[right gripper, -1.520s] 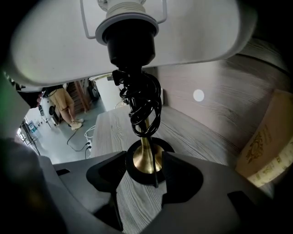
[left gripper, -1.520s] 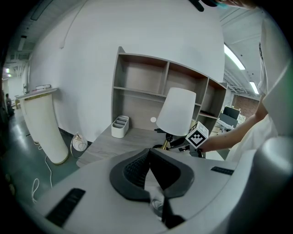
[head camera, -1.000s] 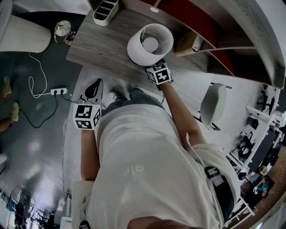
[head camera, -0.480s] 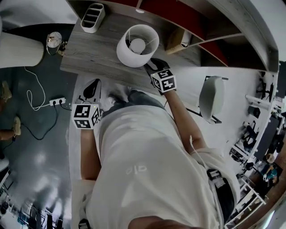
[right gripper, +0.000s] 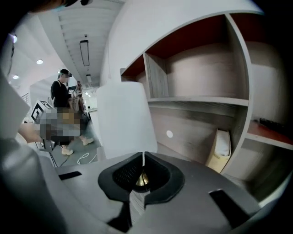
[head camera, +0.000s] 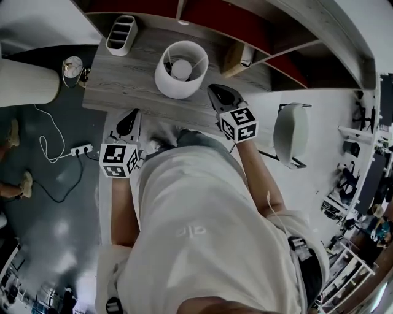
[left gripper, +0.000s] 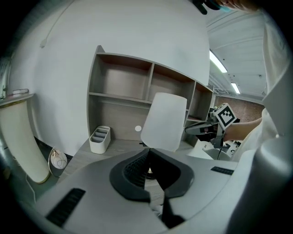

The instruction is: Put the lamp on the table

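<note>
Now our lamp (head camera: 181, 68) stands by the bench's (head camera: 123, 86) front edge, just up-left of our right claw (head camera: 216, 93), whose jaws have just been closing on nothing; our left claw (head camera: 127, 121), closed too, is farther.

Bare table (head camera: 123, 83) left of lamp (head camera: 174, 84), organizer (head camera: 121, 35) and shelf unit (head camera: 216, 15) behind

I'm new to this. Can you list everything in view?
lamp: one, white shade, upright on desk
desk: one, grey wood, below shelves
organiser: one, white, desk's back left
shelves: one unit, grey and red, above desk
box: one, beige, in shelf cubby
chair: one, white, right of desk
power strip: one, white, floor at left
left gripper: one, black, shut, empty, before desk
right gripper: one, black, jaws just closed on nothing, right of lamp
</note>
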The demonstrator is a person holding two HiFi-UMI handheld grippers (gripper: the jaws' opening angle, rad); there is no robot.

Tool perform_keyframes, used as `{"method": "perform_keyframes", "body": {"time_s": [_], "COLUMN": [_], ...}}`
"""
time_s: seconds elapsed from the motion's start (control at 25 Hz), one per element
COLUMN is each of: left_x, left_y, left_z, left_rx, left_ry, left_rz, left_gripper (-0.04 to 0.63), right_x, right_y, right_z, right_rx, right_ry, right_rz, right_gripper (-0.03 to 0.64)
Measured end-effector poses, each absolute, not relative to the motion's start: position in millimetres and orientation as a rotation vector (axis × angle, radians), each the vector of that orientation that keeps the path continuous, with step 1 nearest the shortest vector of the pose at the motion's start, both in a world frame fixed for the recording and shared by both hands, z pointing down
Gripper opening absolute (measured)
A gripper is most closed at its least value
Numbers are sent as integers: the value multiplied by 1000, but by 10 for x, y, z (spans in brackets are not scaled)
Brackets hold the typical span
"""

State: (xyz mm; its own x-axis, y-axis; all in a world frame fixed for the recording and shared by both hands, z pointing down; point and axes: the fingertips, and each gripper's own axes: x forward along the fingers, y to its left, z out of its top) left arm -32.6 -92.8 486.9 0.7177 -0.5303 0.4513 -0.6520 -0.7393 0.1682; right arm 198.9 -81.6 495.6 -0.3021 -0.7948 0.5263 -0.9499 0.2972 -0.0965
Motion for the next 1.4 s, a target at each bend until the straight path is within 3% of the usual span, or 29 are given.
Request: {"method": "perform_keyframes", "body": {"time_s": [0.48, 1.4], "left_x": [-214, -168], "left_y": [-1079, -1060], "left_z": [4316, 4056], "left_rx": [2720, 2781], "left_ry": [-965, -982], "left_rz": [371, 324], "left_gripper": [15, 15], "right_x": [1898, 1727], "right_y": [-734, -734], "right_z": [4119, 3945], "right_rx": [1647, 1602], "right_ry": [-2350, -2348], "right_rz": [356, 212], "right_gripper": [28, 28]}}
